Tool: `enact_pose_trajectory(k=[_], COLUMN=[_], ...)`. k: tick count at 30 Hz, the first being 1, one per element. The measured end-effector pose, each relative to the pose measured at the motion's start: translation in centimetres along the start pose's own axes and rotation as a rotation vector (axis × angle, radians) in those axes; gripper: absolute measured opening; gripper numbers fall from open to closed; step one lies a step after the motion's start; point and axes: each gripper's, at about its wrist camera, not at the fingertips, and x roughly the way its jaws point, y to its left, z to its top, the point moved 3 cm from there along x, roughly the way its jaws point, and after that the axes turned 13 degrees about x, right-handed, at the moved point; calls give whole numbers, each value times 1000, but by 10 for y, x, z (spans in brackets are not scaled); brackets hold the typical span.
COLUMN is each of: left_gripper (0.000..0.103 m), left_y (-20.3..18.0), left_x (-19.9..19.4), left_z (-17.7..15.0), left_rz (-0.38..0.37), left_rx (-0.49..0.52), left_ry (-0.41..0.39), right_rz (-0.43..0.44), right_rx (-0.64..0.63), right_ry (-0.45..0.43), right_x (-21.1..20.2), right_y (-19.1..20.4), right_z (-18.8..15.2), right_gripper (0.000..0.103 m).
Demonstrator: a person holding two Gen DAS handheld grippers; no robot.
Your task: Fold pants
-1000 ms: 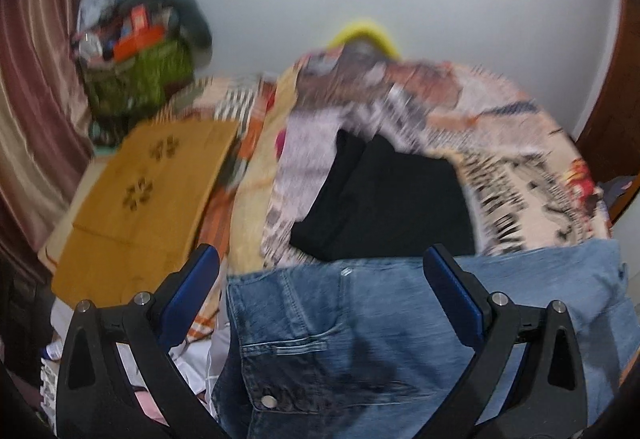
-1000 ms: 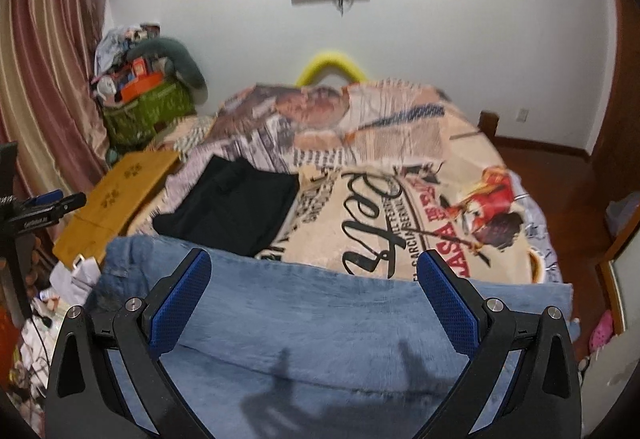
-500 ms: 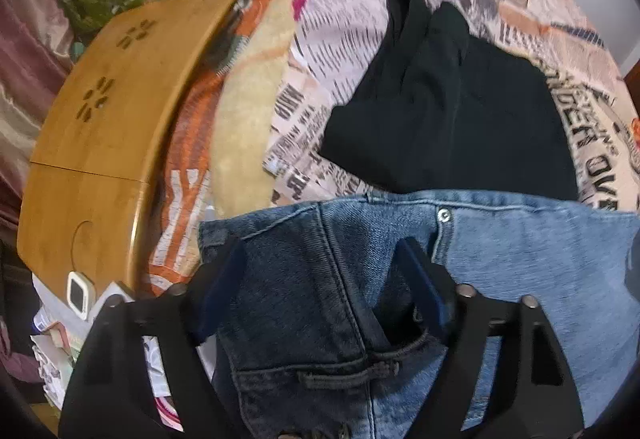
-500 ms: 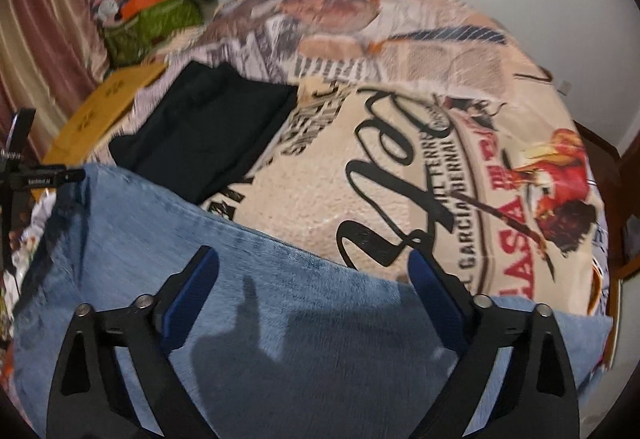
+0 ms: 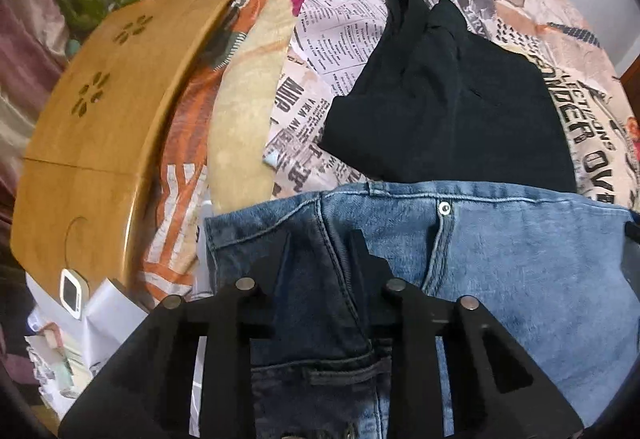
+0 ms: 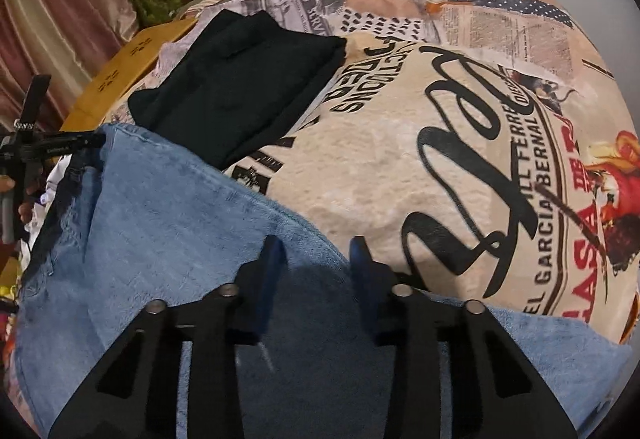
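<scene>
Basically, left gripper (image 5: 320,251) pinched jeans (image 5: 500,259) waistband, lower centre; rivet visible only there. Right gripper (image 6: 316,259) jaws pinched the leg edge; bedspread (image 6: 460,143) lettering only there.

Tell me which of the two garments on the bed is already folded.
The black garment, lying as a compact folded stack farther back; the blue jeans are spread out under both grippers.

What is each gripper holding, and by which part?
Both pinch the jeans: the left gripper at the waistband end, the right gripper on the far edge of a leg, though neither hold is certain.
</scene>
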Motion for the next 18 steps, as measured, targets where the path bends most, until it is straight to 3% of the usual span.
enact_pose_trajectory(k=[5,6,9,12,18], left_gripper=[22,15,9,9,7], left_y=[-4,-5,-12,-27,-27], left_x=[-2,-4,-19,-40,-97], left_z=[-2,-1,5,13,24], left_rz=[16,21,58,123,94], left_rx=[-2,-7,-9,58,8], left_ry=[6,3,-36,-91,-217], right_rz=[-46,-63,-110,-109,-108], right_rx=[-16,-23,-55,-33,14], right_ry=[-15,-21,-58,-101,-247], right_x=[3,3,-3,-15,-62], right_y=[7,10,17,14,13], right_z=[-13,-15,-18,-12,8], right_gripper=[14,12,8,6,5])
